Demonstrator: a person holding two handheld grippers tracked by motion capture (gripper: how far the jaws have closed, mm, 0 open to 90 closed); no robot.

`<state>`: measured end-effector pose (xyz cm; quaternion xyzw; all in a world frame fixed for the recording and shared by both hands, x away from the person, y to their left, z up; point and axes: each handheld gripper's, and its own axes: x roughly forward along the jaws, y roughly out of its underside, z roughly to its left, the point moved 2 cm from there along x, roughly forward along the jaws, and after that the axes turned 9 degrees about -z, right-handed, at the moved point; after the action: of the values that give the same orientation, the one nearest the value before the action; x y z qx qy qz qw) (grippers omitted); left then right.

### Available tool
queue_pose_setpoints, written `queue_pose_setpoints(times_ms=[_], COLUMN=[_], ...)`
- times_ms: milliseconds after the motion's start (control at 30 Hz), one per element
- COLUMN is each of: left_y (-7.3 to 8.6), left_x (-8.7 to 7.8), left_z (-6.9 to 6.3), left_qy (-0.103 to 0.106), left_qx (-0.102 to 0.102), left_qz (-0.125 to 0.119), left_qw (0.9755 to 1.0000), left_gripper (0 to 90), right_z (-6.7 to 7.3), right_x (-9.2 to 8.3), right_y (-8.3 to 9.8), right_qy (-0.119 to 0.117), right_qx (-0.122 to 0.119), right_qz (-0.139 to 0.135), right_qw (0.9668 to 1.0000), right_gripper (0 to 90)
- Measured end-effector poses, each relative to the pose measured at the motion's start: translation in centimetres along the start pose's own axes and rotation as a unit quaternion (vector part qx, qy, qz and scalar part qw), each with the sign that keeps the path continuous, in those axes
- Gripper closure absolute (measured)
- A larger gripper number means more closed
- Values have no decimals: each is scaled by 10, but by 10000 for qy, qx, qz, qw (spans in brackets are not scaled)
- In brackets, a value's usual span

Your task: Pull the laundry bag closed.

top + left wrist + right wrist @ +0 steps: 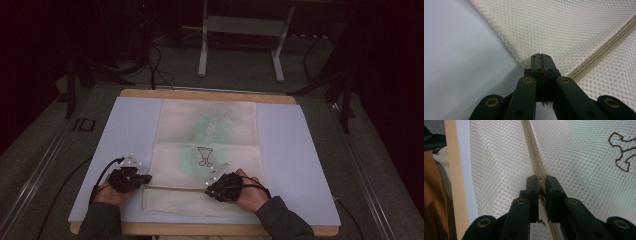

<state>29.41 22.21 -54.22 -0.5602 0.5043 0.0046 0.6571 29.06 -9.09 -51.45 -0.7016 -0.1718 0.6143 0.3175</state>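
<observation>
Mesh bag (207, 150) lies flat mid-desk; your left gripper (131, 180) pinches its near-left edge, your right gripper (223, 187) clamps the zipper (175, 188). Zipping looks barely begun, I'd judge.

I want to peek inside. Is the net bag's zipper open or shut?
Shut, it seems: the zipper runs as one closed line across the mesh bag, no gap showing.

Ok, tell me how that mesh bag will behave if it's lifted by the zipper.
The mesh bag is thin netting lying flat, so it probably droops limply. Likely light. The zipper looks like the firmest line, where the right gripper pinches.
</observation>
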Motion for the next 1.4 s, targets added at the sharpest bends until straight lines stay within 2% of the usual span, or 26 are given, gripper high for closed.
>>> queue_pose_setpoints(times_ms=[667,1000,1400], left_y=[0,0,0], left_x=[0,0,0], left_z=[0,0,0], left_qy=[3,1,5], left_qx=[-4,-14,-20], left_qz=[-6,-9,-11], left_qw=[10000,10000,10000], left_gripper=[896,896,896], right_z=[-2,-6,-11], right_x=[-6,-15,-23], right_y=[13,26,38], right_qy=[49,130,191], right_qx=[69,259,380], right_qz=[29,24,1], right_qw=[10000,9996,9991], right_gripper=[822,822,822])
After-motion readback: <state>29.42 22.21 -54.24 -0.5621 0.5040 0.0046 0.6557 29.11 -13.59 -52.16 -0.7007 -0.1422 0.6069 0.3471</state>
